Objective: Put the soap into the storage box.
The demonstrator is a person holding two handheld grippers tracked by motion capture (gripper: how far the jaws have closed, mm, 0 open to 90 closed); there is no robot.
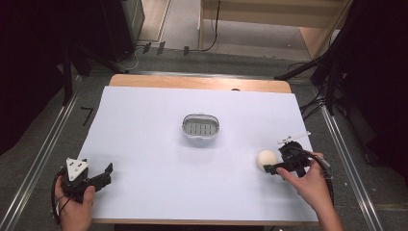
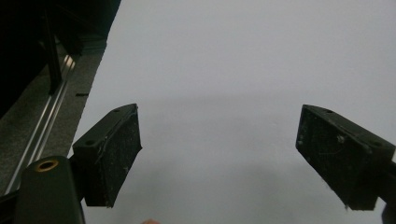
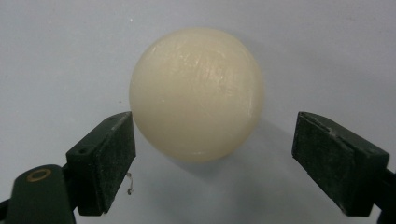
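A wide white rectangular sheet (image 1: 159,159) covers the wooden table. At its middle sits a small grey oval plastic basket (image 1: 200,127) with a slotted floor. Near the left corner the left gripper (image 1: 107,171) rests in a hand, jaws wide apart over bare sheet. At the right, the right gripper (image 3: 212,158) has its jaws apart, its left pad just beside a smooth cream-coloured ball (image 3: 196,93), the right pad clear of it. The ball lies on the sheet.
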